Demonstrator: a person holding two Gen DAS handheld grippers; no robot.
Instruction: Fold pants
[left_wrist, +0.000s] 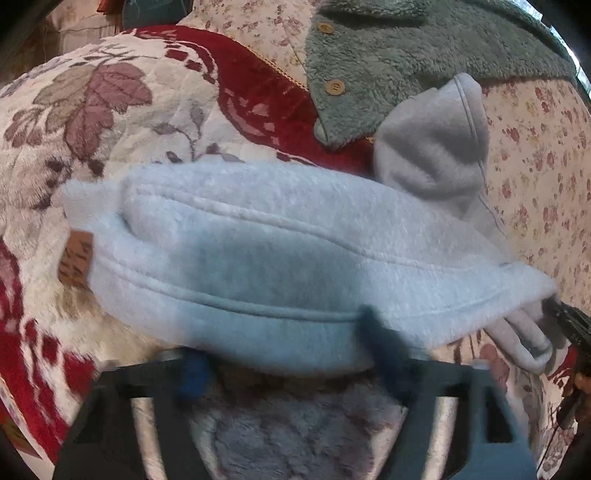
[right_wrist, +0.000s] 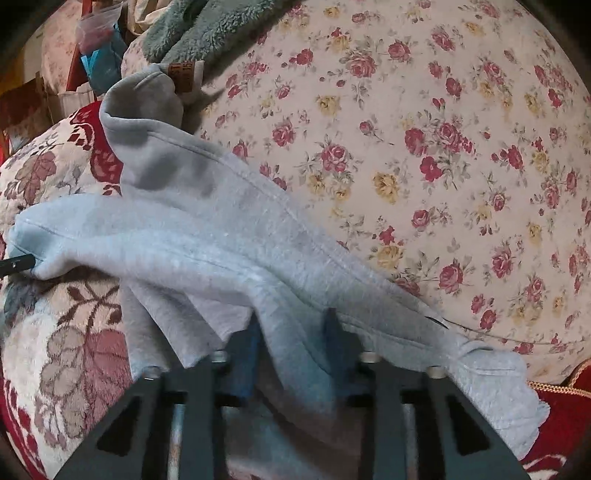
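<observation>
Both the left gripper and right gripper are clamped on the light grey fleece pants, lifted just above the rose-patterned bed sheet.

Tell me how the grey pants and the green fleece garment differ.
The grey pants are smooth, pale grey fleece, lifted and pinched by both grippers; the green fleece garment is shaggy, dull green, and lies untouched behind. The garment has tan buttons; the pants show stitched seams and a brown tag. Both are soft clothing on the bedding.

Soft, even indoor light reaches my cameras, with no hard shadows or glare. My left gripper and right gripper smear with blur at six o'clock. Fisheye bulge bends everything, darkening into black corners.
</observation>
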